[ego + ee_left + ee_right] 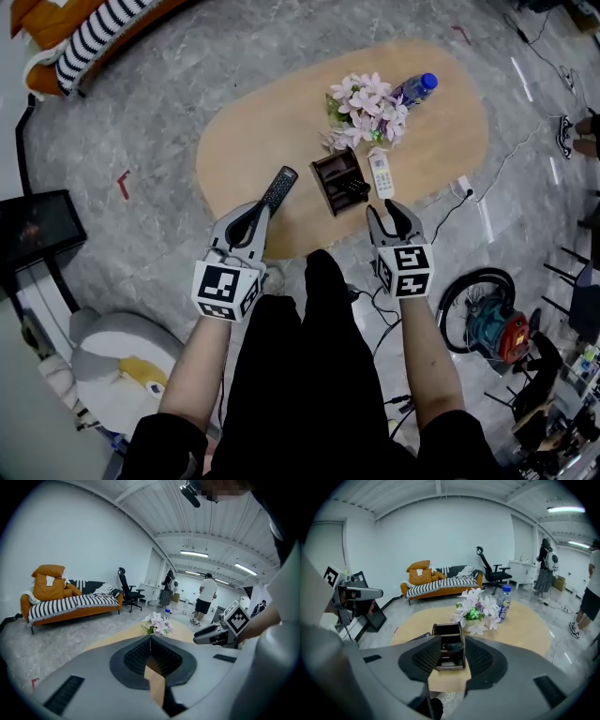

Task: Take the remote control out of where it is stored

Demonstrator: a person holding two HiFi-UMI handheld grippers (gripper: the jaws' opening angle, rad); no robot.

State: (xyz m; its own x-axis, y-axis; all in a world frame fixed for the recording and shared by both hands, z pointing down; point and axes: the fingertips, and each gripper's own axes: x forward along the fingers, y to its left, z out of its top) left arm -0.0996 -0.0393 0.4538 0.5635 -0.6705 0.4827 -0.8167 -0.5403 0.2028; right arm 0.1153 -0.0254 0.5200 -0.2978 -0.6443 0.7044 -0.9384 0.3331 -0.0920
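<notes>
A dark remote control [356,187] is seen in the brown wooden storage box [321,178] on the oval light-wood counter [253,141], in the compartment nearest to the right gripper [389,214]. This gripper is held just in front of the box, at the counter edge. Its jaws are kept about half apart and nothing is gripped. The left gripper [255,217] is held left of the box, and its jaws are closed fully on nothing. A long black remote [279,189] is laid left of the box and a white remote [381,174] right of it.
</notes>
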